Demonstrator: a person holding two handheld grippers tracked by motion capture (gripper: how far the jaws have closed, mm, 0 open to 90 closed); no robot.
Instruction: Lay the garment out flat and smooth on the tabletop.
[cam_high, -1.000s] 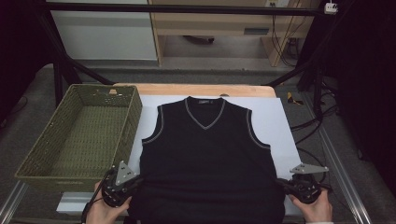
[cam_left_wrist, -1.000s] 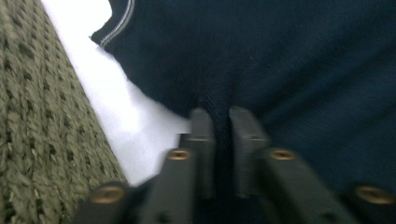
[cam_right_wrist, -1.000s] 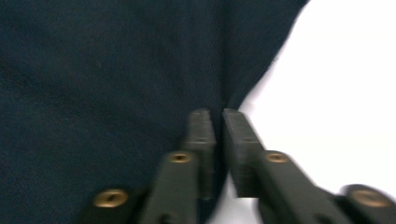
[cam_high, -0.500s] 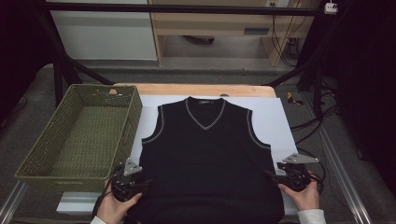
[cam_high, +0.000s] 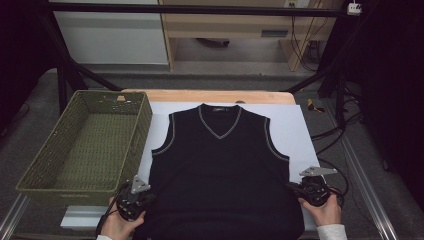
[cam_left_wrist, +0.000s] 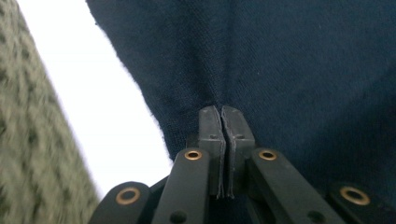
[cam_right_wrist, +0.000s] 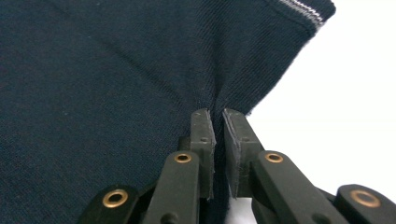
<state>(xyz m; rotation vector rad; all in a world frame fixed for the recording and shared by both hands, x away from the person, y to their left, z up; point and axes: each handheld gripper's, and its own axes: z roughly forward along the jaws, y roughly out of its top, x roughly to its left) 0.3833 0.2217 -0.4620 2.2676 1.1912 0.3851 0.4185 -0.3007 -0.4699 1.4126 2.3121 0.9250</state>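
Jaws of both the left gripper (cam_left_wrist: 221, 112) and right gripper (cam_right_wrist: 215, 114), just closed, pinch the flat black knitted sleeveless vest (cam_high: 220, 170) on the white table sheet (cam_high: 295, 125) at its bottom corners; such shallow bites could slip when lifted.

No legible text, label, brand, number or sign anywhere in the three views. Small neck label inside the collar of the vest (cam_high: 220, 107), at 12 o'clock on the garment: too small to read. Pale tag on the far rim of the basket (cam_high: 120, 98), at 12 o'clock on that rim: blank or unreadable at this size.
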